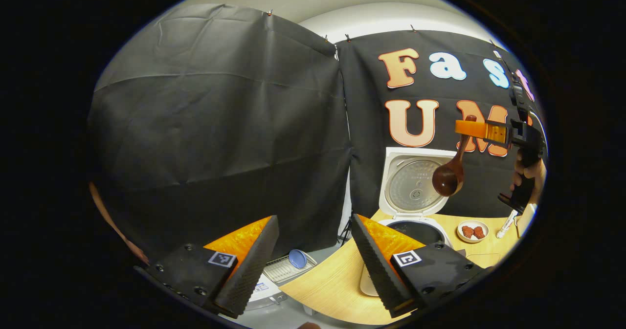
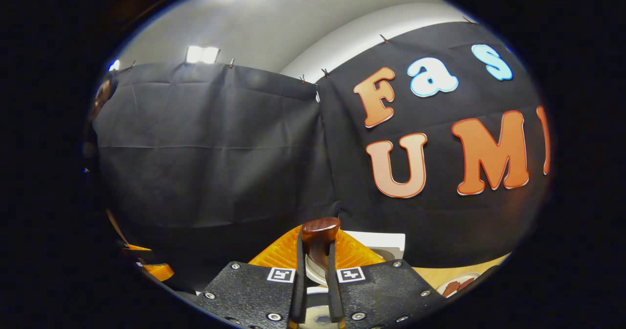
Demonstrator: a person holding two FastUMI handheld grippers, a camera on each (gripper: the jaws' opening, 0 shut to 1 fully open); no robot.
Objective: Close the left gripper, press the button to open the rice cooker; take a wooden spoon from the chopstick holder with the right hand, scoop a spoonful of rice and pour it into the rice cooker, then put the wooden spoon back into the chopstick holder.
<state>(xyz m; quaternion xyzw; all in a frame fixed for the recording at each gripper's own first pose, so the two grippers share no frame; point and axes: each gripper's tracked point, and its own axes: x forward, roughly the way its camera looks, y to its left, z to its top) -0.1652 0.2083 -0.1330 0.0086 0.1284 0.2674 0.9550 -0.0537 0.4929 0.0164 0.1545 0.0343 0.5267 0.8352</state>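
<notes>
In the left gripper view, the left gripper (image 1: 313,265) sits at the bottom with its two fingers spread wide apart and nothing between them. Beyond the fingers lies the wooden table (image 1: 332,282), and past its left edge, lower down, a dish rack (image 1: 283,269) carries a blue bowl (image 1: 297,258).

Farther back on the table stands the rice cooker (image 1: 414,221) with its lid raised upright and its dark inner pot exposed. Just right of it is a small dish (image 1: 472,231) holding two reddish pieces.

Above the cooker, the right gripper (image 1: 481,129) is held in a hand (image 1: 527,175) and grasps the wooden spoon (image 1: 452,165) by the handle. The spoon hangs bowl-down in front of the raised lid, clear of the pot. Whether the bowl carries rice cannot be determined.

In the right gripper view, the right gripper's fingers are clenched on the spoon handle, whose rounded end (image 2: 320,231) protrudes above them. A white edge of the cooker lid shows just behind.
</notes>
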